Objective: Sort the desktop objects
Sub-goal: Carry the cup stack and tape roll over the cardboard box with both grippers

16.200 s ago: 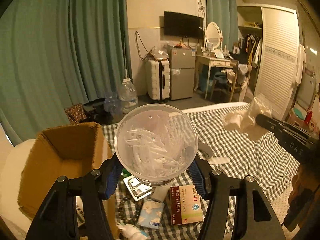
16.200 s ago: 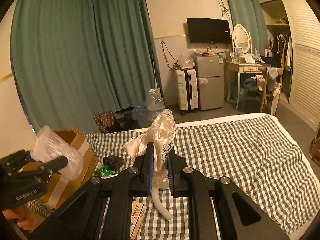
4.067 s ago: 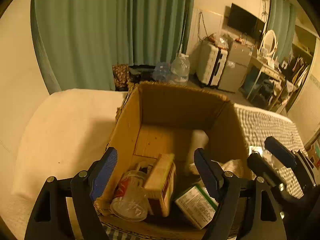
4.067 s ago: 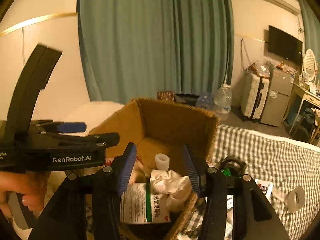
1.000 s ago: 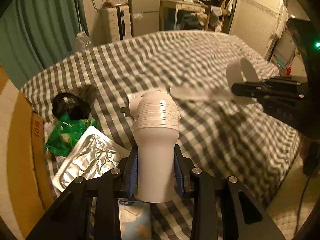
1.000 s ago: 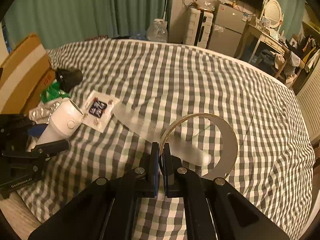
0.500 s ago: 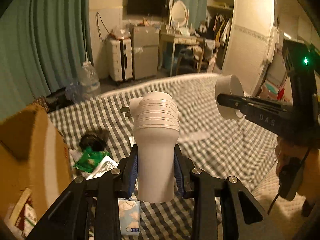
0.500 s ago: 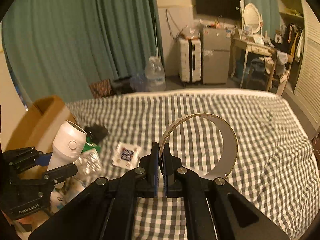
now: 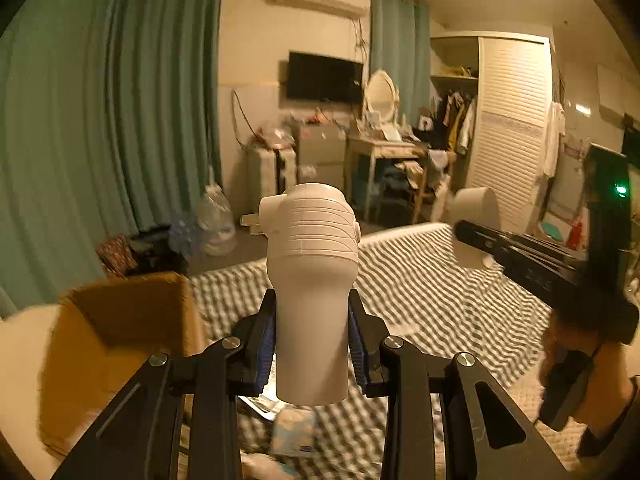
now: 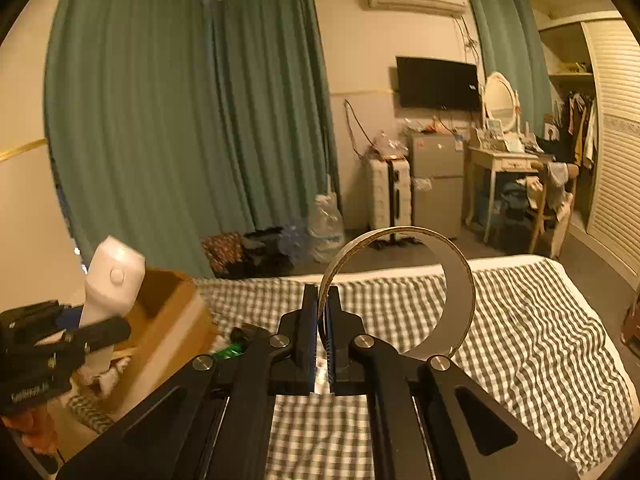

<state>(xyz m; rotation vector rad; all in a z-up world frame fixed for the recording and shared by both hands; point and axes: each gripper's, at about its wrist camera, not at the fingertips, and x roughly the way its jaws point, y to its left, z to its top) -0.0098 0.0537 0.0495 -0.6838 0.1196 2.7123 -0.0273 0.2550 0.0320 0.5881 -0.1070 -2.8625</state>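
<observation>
A white plug-in device point(image 9: 310, 264) with ribbed head and metal prongs stands upright in my left gripper point(image 9: 312, 320), whose blue pads are shut on its body. It hangs above the checked bedcover point(image 9: 420, 280), right of the open cardboard box point(image 9: 120, 332). My right gripper point(image 10: 320, 308) is shut on the thin wall of a large tape ring point(image 10: 460, 292), held in the air over the bed. In the right wrist view the left gripper point(image 10: 100, 328) and the white device point(image 10: 114, 280) are at the left, in front of the box point(image 10: 176, 320). In the left wrist view the right gripper point(image 9: 464, 230) carries the ring point(image 9: 476, 210).
Small items lie on the cover by the box: a green packet point(image 10: 228, 349) and a tissue pack point(image 9: 294, 428). Beyond the bed are green curtains point(image 10: 160, 140), a water jug point(image 10: 326, 228), a suitcase point(image 10: 388, 192) and a small fridge point(image 10: 436, 180).
Both grippers have risen and tipped upward with their loads, so the room now fills the views. The box has come into view at the left. Both grips are unchanged.
</observation>
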